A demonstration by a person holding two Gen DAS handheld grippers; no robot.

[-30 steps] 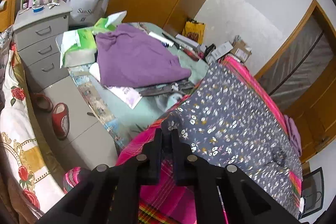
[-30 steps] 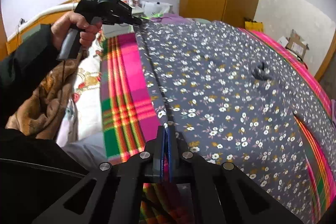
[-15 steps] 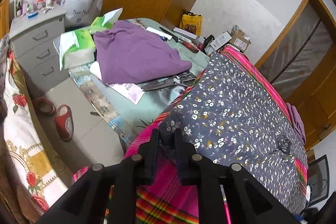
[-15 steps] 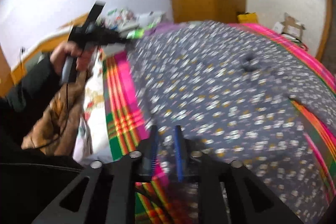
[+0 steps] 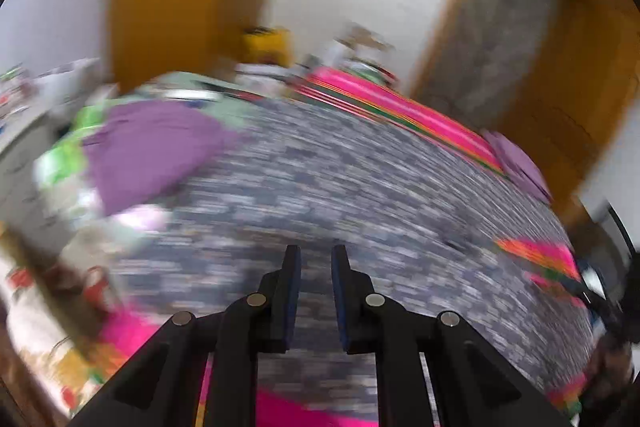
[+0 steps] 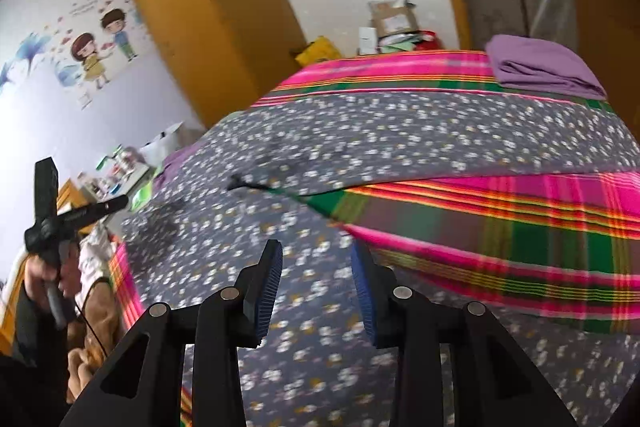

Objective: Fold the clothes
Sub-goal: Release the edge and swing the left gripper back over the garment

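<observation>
Bedroom scene: a pink-and-green plaid bedspread [image 6: 520, 227] is seen covering the bed, with a tall wooden wardrobe [image 6: 208, 27] behind it against a white wall carrying cartoon stickers [image 6: 100, 43].

Grey floral garment [image 6: 400, 131] is spread flat over the bedspread, taking up most of it. One long section runs across the bedspread's far side; a second section lies on the near side, directly under the right gripper [image 6: 316, 267]. A wedge of bare plaid is left showing between the two sections.

Right gripper: jaws are parted wide, blue pads visible, nothing between them. It is held just above the garment's near section; contact cannot be judged.

Left gripper [image 5: 315, 267]: jaws are parted by a narrower gap, nothing held. Floral cloth [image 5: 360, 187] is seen beyond the fingertips. Left view is heavily motion-blurred, so fine detail is not readable.

In the right view the left gripper [image 6: 116, 205] is seen off the garment's left edge, gripped by the person's hand [image 6: 44, 271].

Folded purple cloth [image 6: 544, 67] is resting on the bedspread's far right corner, just beyond the garment. Another purple cloth [image 5: 152, 147] is lying off the garment's left side in the left view.
</observation>
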